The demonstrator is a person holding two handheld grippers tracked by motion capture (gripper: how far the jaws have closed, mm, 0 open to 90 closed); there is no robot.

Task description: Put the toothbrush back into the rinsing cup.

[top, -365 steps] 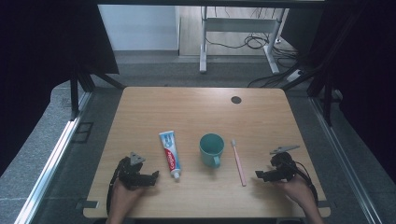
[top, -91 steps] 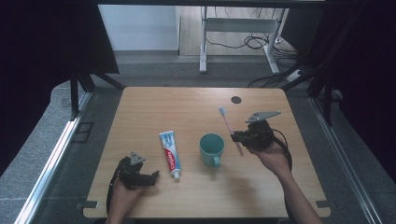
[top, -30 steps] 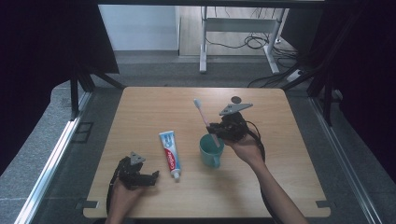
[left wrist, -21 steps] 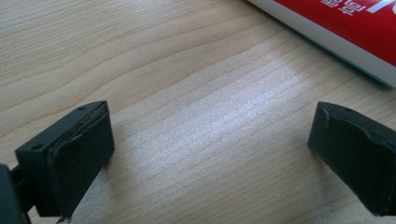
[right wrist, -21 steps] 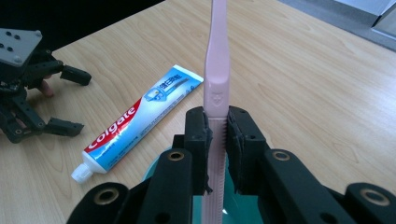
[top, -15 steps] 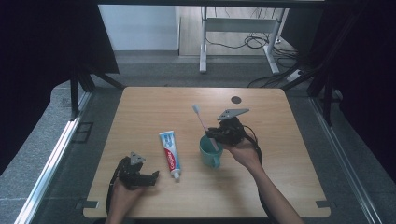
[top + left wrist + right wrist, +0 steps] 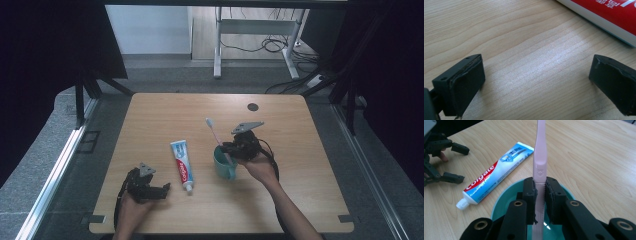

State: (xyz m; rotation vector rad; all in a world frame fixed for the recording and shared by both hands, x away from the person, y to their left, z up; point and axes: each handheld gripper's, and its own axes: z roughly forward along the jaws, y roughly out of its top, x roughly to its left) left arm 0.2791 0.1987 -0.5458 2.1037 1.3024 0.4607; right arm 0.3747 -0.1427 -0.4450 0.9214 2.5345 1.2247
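Since the earliest picture, the pink toothbrush (image 7: 218,141) has left its place flat on the tabletop (image 7: 300,165) beside the cup (image 7: 223,163); the right claw (image 7: 231,148) has carried it over the cup, and within the last second the brush has sunk lower, its handle end now dipping past the rim. The left claw (image 7: 162,189) has stayed where it was.

The toothbrush is a slim, smooth plastic stick, pale pink, with a small embossed mark on the neck and a ribbed stretch of handle where the pads bite. It stands tilted, white bristle head uppermost and leaning away towards the far left. The right claw (image 7: 541,192) is clamped on that handle, its black pads pressing from both sides.

The cup (image 7: 509,195) is teal, round and glossy, with a handle towards the person. Inside I see the lower end of the brush; whether it touches the bottom is hard to judge from here.

Just left of the cup lies a toothpaste tube (image 7: 181,159) (flat, soft-sided, red, white and blue print, white cap nearest the person). The tabletop is pale wood grain, matt. The left claw (image 7: 536,82) rests on it near the tube (image 7: 609,17), jaws spread wide with bare wood between them.
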